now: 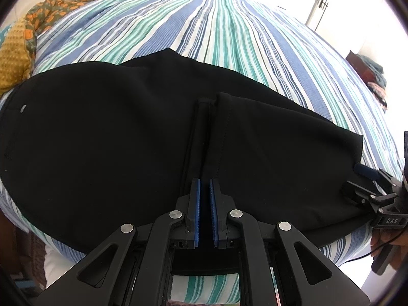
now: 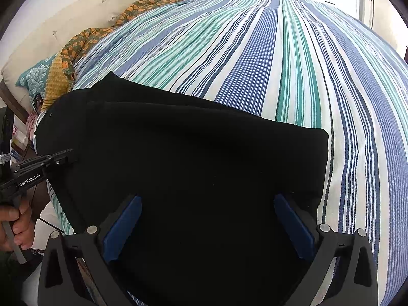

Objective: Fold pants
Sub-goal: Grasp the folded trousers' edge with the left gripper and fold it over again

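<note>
Black pants [image 1: 114, 137] lie flat on the striped bed, partly folded, with a hemmed leg end [image 1: 227, 117] on top; they also fill the right wrist view [image 2: 193, 158]. My left gripper [image 1: 204, 182] hovers over the pants near the bed's front edge, jaws nearly together with a thin gap, nothing visibly pinched. My right gripper [image 2: 207, 204] is open wide just above the pants' right end, with nothing between its blue pads [image 2: 122, 227]. It shows at the right edge of the left wrist view [image 1: 367, 178]. The left gripper shows at the left of the right wrist view [image 2: 61, 159].
The striped blue, green and white bedspread [image 2: 280, 63] covers the bed. A floral orange blanket [image 2: 84, 40] and a teal pillow [image 2: 35, 76] lie at the headboard side. White cupboard doors [image 1: 318, 2] stand beyond the bed. A dark wooden piece of furniture [image 1: 362, 68] is at the right.
</note>
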